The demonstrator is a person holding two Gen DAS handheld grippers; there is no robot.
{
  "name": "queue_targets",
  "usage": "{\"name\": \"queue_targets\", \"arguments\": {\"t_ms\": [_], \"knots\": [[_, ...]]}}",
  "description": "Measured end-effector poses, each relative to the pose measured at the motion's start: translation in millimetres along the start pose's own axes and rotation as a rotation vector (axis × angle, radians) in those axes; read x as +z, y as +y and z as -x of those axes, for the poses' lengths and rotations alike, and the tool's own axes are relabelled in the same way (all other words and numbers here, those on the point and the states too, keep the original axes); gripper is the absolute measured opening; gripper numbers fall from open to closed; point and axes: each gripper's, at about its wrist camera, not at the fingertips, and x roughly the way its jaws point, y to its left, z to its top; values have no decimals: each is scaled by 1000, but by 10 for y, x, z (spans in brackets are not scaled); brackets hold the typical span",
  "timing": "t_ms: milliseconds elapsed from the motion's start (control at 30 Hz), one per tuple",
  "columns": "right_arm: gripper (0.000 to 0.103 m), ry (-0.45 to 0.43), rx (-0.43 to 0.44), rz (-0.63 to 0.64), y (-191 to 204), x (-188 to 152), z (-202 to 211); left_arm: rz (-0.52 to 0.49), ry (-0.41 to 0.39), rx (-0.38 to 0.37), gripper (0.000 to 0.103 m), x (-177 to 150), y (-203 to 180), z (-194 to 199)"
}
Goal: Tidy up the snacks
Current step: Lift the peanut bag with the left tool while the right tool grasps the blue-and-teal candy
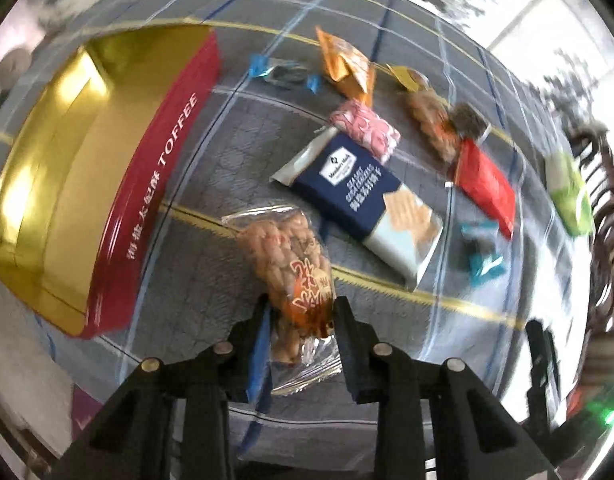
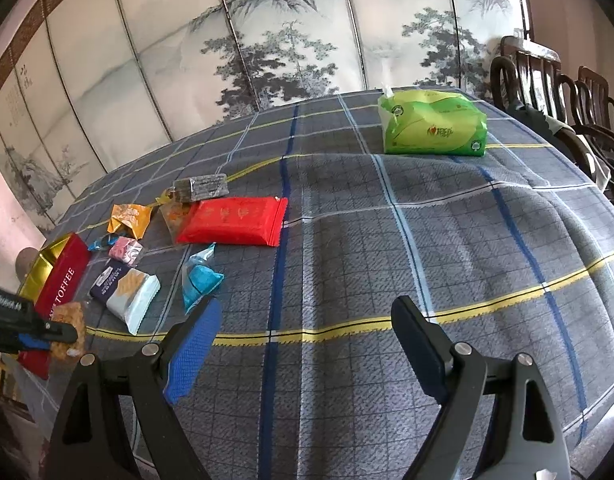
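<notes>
My left gripper [image 1: 301, 304] is shut on a clear pack of twisted dough sticks [image 1: 291, 264], holding its lower end above the plaid tablecloth. Just left of it stands an open toffee tin [image 1: 147, 184], red outside and gold inside. In the right wrist view the same pack [image 2: 71, 320] hangs in the left gripper [image 2: 63, 332] right by the tin [image 2: 63, 276]. My right gripper [image 2: 307, 308] hovers open over bare cloth with nothing between its fingers.
Loose on the cloth lie a navy cracker pack [image 1: 347, 188], a pink sweet [image 1: 367, 128], an orange wrapper [image 1: 347, 64], a red pack [image 2: 235, 220] and teal candies [image 2: 199, 280]. A green tissue pack [image 2: 431, 124] sits far right, with wooden chairs [image 2: 547, 80] behind it.
</notes>
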Motion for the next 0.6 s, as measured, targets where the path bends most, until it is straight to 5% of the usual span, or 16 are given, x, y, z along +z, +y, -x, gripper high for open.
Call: {"name": "queue_targets", "arguments": {"t_ms": [400, 600], "knots": [[85, 16, 65, 154, 389, 90, -139, -182, -146, 13, 31, -172, -131, 128], [73, 80, 72, 279, 640, 194, -407, -216, -181, -5, 31, -203, -152, 222]]}}
